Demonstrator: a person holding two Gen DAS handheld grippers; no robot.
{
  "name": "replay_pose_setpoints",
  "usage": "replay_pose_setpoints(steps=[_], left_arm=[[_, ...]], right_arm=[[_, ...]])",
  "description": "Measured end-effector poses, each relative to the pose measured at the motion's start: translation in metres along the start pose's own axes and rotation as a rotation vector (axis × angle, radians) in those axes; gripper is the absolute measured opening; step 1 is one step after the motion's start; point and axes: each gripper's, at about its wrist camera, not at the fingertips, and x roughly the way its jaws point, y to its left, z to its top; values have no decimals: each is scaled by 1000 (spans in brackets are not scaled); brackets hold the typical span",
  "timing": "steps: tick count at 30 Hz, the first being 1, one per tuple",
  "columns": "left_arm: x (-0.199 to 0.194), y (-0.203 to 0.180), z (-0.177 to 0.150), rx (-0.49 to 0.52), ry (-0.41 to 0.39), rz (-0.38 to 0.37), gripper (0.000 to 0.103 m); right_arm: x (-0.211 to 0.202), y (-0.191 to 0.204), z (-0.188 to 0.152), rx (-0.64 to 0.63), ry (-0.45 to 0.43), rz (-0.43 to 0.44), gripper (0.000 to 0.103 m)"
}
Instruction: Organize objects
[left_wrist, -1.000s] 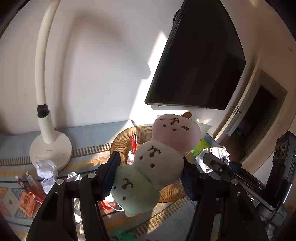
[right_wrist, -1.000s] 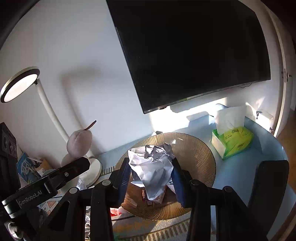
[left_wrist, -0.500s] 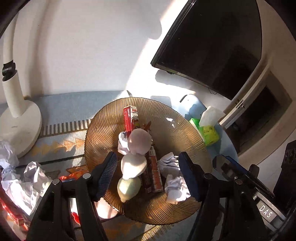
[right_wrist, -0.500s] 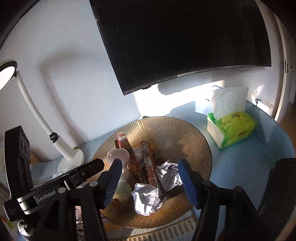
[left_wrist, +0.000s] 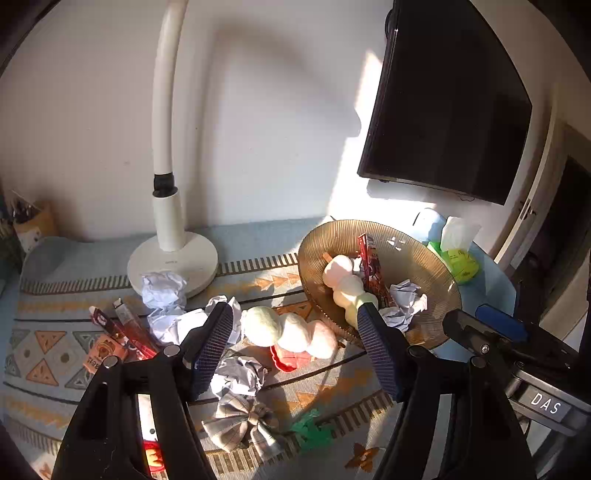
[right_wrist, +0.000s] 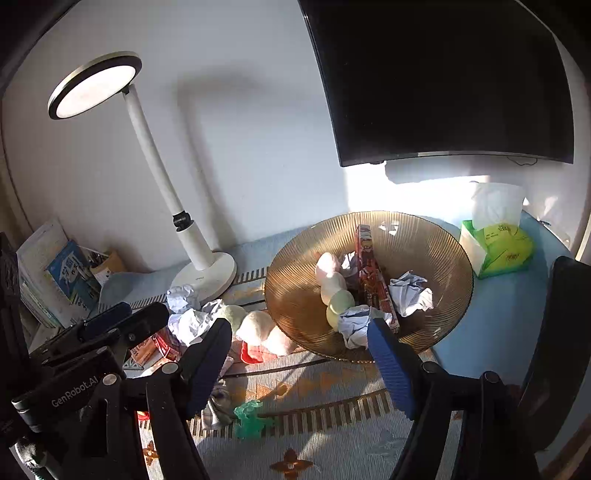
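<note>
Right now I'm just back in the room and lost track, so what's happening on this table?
A person is tidying clutter into the amber bowl with two handheld tools. The left tool and right tool are both open and empty. One plush skewer, a red box and crumpled paper lie in the bowl. Another plush skewer and more paper wads lie on the mat.

Left gripper (left_wrist: 295, 343): jaws spread wide, 2 blue ribbed pads (left_wrist: 212, 343) facing each other, nothing between them. Black finger arms run back to lower frame edge.

Right gripper (right_wrist: 297, 354): jaws likewise spread wide, 2 blue ribbed pads (right_wrist: 389, 365) apart, nothing gripped. Black finger arms angle down toward camera.

Each gripper shows in other's view: right one at left gripper's right side, left one at right gripper's left side, both held side by side, close together.
</note>
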Motion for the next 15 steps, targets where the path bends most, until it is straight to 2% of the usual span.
replay_pose_setpoints(steps=[2, 7, 15], left_arm=[[-21, 20, -14, -14, -5, 30, 77], [-51, 62, -58, -55, -12, 130, 78], [-29, 112, -121, -100, 49, 230, 78]], right_arm=[[5, 15, -16, -20, 21, -18, 79], [27, 39, -52, -45, 70, -49, 80], [63, 54, -93, -144, 84, -102, 80]])
